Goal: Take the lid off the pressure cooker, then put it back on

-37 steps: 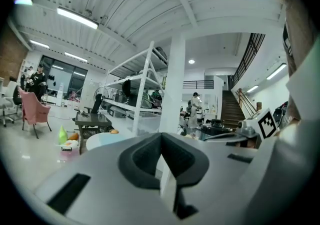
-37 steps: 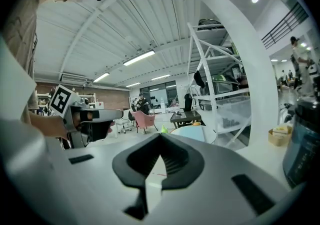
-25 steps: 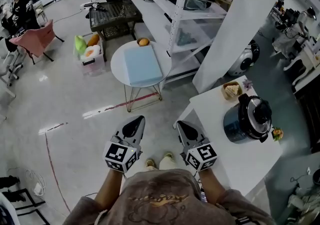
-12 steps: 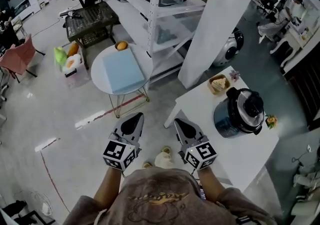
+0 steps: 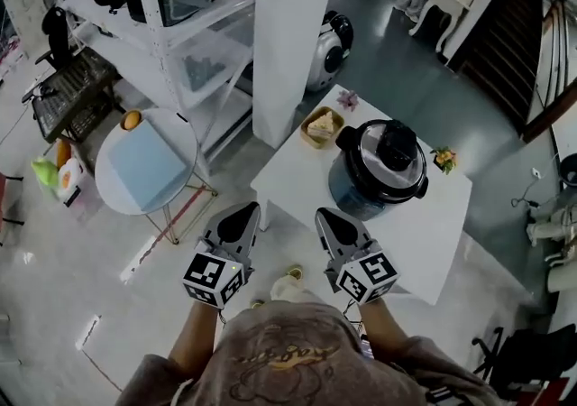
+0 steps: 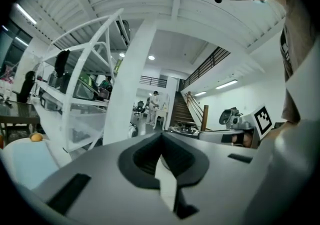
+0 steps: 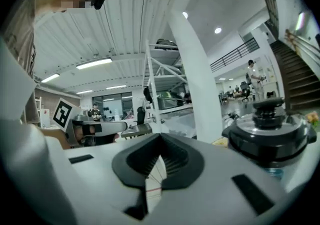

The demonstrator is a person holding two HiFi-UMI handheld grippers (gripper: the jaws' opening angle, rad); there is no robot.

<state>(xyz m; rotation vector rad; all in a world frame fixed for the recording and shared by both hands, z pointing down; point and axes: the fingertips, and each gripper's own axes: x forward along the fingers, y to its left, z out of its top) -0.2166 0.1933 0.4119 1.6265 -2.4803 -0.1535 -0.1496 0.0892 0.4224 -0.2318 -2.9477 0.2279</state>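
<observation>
The pressure cooker point(image 5: 377, 171) stands on a white table point(image 5: 424, 233), dark-bodied, with its silver lid point(image 5: 383, 161) and black knob on. In the right gripper view the cooker point(image 7: 270, 136) fills the right side, close by. My left gripper point(image 5: 236, 213) and right gripper point(image 5: 331, 218) are held side by side in front of my body, both shut and empty. The right one's tip is near the table's near-left edge, short of the cooker. The left one hangs over the floor. In their own views the left gripper point(image 6: 161, 136) and right gripper point(image 7: 159, 139) have their jaws pressed together.
A small basket of food point(image 5: 321, 127) and a flower point(image 5: 443, 159) sit on the table beside the cooker. A white pillar point(image 5: 288, 34) rises just behind it. A round side table point(image 5: 144, 165) and a white shelving rack point(image 5: 171, 25) stand to the left.
The view has swung round toward the white table. The cooker has come from the far right to just ahead of the right gripper. Both grippers stay shut, side by side.
</observation>
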